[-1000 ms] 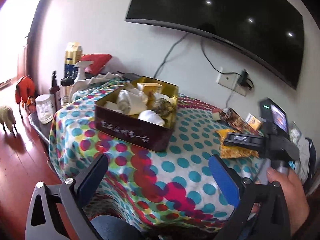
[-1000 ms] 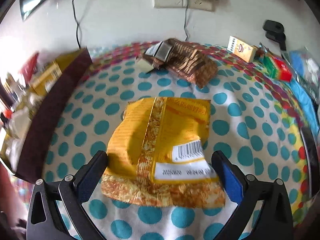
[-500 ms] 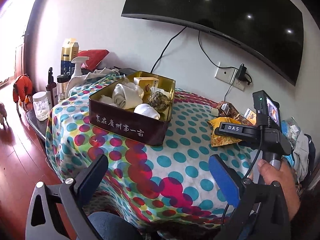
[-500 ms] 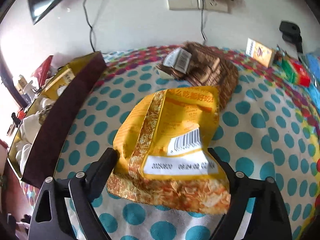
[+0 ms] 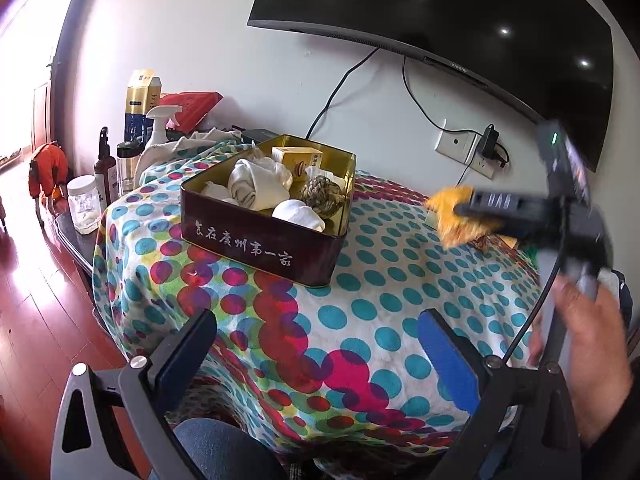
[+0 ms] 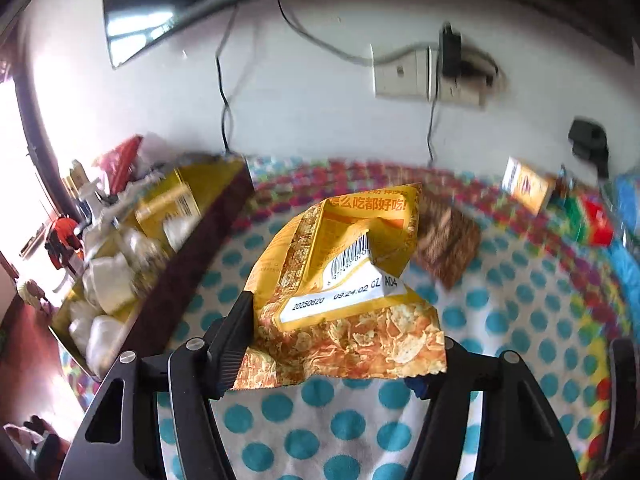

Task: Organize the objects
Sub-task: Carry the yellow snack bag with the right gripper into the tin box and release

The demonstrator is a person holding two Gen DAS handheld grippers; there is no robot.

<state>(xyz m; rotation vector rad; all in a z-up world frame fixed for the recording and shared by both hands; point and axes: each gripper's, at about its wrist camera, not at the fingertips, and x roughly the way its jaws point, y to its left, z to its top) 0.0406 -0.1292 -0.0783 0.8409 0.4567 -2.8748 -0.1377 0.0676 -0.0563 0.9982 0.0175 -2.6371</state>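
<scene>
The yellow snack bag (image 6: 344, 280) is clamped at its lower edge by the right gripper (image 6: 340, 356) and held above the dotted surface (image 6: 520, 320), right of the tin box (image 5: 264, 220). The left gripper (image 5: 316, 344) is spread wide with nothing in it, in front of the tin box

Right gripper (image 5: 476, 210) lifts yellow snack bag (image 5: 452, 220); left gripper (image 5: 316, 356) gapes

Glossy, crinkled, probably foil snack bag (image 6: 344, 280)
</scene>
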